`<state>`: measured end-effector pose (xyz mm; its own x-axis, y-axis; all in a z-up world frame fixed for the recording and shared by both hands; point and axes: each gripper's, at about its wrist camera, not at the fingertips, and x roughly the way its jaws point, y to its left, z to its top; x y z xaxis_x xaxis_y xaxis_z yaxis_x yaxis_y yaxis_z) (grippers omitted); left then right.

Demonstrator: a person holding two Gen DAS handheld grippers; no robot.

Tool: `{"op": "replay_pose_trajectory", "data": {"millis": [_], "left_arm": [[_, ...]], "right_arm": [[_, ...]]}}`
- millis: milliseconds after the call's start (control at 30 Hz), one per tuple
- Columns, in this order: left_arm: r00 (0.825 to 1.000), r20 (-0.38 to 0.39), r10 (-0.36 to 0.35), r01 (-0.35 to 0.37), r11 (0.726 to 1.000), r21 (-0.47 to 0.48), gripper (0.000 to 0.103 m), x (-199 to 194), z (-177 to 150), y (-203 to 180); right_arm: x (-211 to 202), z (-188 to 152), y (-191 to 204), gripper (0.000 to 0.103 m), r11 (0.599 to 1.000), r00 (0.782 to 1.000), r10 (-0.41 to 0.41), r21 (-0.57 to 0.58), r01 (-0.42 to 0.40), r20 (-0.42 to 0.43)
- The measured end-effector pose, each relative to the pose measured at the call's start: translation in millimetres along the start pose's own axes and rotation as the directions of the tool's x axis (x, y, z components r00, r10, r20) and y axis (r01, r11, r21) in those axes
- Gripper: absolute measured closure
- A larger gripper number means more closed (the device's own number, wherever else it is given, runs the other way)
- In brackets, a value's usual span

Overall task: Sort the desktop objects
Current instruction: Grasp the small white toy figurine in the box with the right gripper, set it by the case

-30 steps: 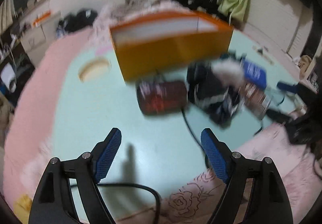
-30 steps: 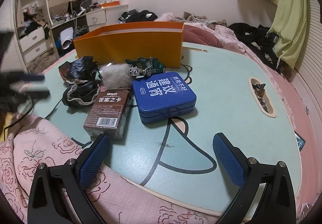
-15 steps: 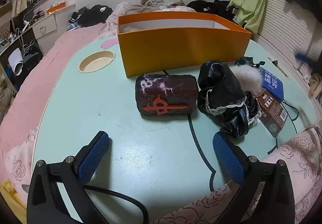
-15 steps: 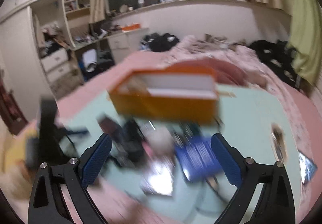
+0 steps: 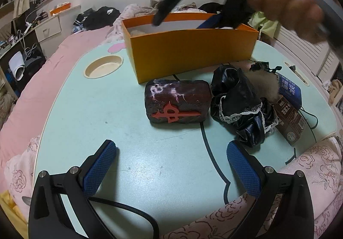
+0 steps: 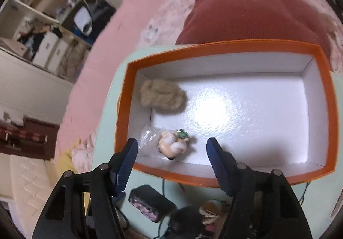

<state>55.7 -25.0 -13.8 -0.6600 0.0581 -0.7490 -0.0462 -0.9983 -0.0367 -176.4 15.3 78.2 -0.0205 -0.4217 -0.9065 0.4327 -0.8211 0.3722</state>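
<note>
Pale green tabletop (image 5: pixel 90 114) lay bare from 6 to 9 o'clock. Orange cardboard box (image 6: pixel 231 108), white-lined, was mostly vacant at right; tan fur puff (image 6: pixel 163 97) and small figurine (image 6: pixel 172 145) sat at its left end. Right gripper (image 6: pixel 171 159) hovered above, jaws wide, empty. Left gripper (image 5: pixel 170 169) was wide, empty, facing dark rectangular pouch (image 5: pixel 178 105).

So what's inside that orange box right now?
The orange box holds a tan furry ball, a small pale figure with a green bit and some clear wrapping. The rest is bare white floor; nothing looks hidden.
</note>
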Motion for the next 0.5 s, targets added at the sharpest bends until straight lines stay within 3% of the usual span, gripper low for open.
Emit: {"op": "replay_pose_trajectory", "data": {"millis": [133,167,233,267,400,500], "left_arm": [[1.0,0.002,0.001,-0.001,1.0,0.0,0.0,-1,-1,0],[1.0,0.002,0.001,-0.001,1.0,0.0,0.0,-1,-1,0],[1.0,0.0,-0.002,0.002,1.0,-0.004,0.0,-1,-1,1],[1.0,0.001,-0.002,0.002,1.0,-0.005,0.0,-2,-1,0],[1.0,0.004,0.0,0.0,1.0,-0.003,0.0,-2,-1,-2],[1.0,0.004,-0.001,0.001,1.0,-0.003,0.0,-2,-1,-2]], "right_arm": [[27,12,6,0.037,0.988,0.987,-0.148,-0.055,0.145,-0.062],[35,11,3,0.04,0.989,0.986,-0.142,-0.057,0.137,-0.083],[35,9,-9,0.062,0.999,0.994,-0.051,-0.022,0.049,-0.098],[35,9,-13,0.068,0.999,0.994,-0.031,-0.01,0.03,-0.103],[29,5,-27,0.069,1.0,0.998,-0.005,0.021,0.006,-0.061],[8,7,-35,0.069,0.999,0.998,0.029,0.024,-0.031,0.058]]}}
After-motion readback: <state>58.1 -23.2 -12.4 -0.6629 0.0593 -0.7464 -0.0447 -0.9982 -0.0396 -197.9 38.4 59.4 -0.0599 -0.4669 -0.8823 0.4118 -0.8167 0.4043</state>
